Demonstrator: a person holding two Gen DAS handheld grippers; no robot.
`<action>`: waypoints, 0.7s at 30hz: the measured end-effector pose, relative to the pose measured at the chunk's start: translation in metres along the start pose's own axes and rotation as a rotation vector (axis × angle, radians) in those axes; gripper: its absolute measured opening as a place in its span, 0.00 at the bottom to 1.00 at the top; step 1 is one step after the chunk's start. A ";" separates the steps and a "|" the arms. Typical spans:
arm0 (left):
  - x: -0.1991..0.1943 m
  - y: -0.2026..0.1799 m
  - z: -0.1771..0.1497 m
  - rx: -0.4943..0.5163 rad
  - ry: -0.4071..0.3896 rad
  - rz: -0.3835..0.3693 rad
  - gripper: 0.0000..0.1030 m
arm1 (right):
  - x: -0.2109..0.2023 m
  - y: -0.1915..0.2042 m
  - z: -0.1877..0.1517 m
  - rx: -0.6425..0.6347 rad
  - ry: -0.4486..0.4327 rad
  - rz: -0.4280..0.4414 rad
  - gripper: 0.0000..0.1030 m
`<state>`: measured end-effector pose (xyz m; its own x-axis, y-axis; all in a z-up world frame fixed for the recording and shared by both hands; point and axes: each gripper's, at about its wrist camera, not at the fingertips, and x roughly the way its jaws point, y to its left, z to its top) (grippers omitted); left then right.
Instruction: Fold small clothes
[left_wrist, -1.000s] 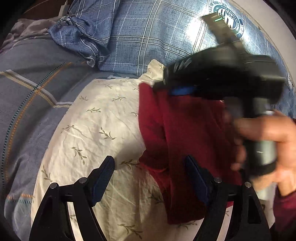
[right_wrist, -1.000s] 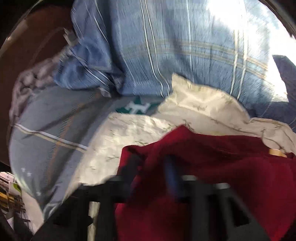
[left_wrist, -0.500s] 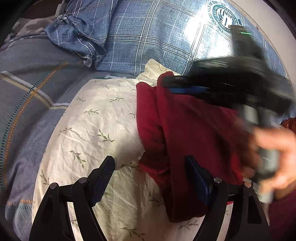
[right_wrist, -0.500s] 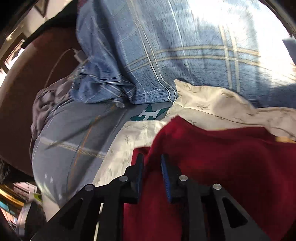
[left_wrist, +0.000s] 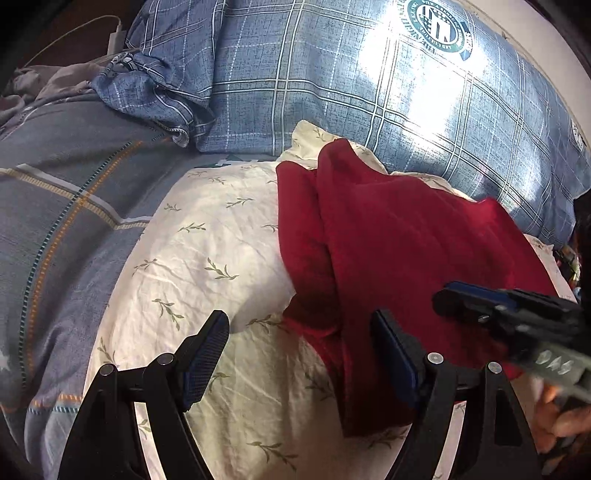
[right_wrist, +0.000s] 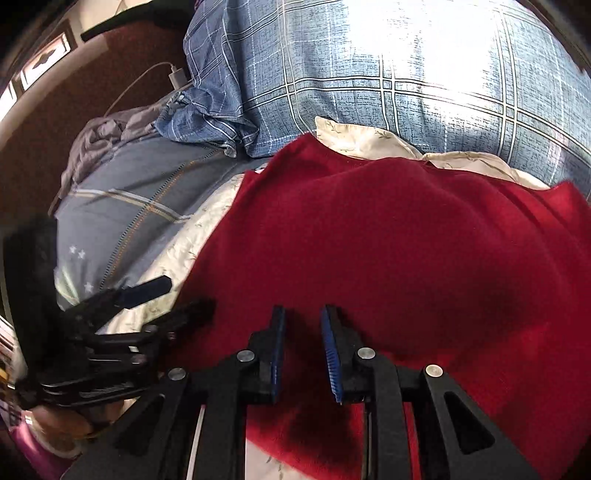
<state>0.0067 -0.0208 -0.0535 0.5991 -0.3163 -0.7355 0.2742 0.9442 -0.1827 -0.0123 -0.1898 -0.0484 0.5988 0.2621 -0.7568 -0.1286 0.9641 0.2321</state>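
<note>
partly blurred, right gripper (left_wrist: 465, 302) overlaps the red garment (left_wrist: 406, 251).

Left wrist view: blue plaid pillow (left_wrist: 332, 74) carries a round green-white seal (left_wrist: 436, 26); ring lettering too small/glared to read. Right gripper (left_wrist: 465, 301) body has a grey label (left_wrist: 554, 365), chars approx. "DAS", blurred, uncertain. Right wrist view: no legible text.

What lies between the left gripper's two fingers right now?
In the left wrist view, the left gripper is open over the leaf-print cream sheet; the folded left edge of the red garment lies between its fingers, nearer the right one.
</note>
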 end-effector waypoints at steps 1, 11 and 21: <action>-0.001 0.000 0.000 0.000 -0.002 0.001 0.77 | -0.005 -0.004 0.001 0.014 -0.003 0.007 0.20; 0.000 -0.004 -0.001 0.011 0.002 0.004 0.77 | -0.093 -0.143 -0.020 0.280 -0.182 -0.425 0.52; 0.006 -0.008 0.001 0.016 0.000 -0.007 0.77 | -0.111 -0.182 -0.060 0.357 -0.181 -0.359 0.48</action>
<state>0.0088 -0.0301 -0.0560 0.5968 -0.3229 -0.7346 0.2903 0.9403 -0.1775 -0.1031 -0.3921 -0.0431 0.6862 -0.1228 -0.7170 0.3670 0.9095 0.1954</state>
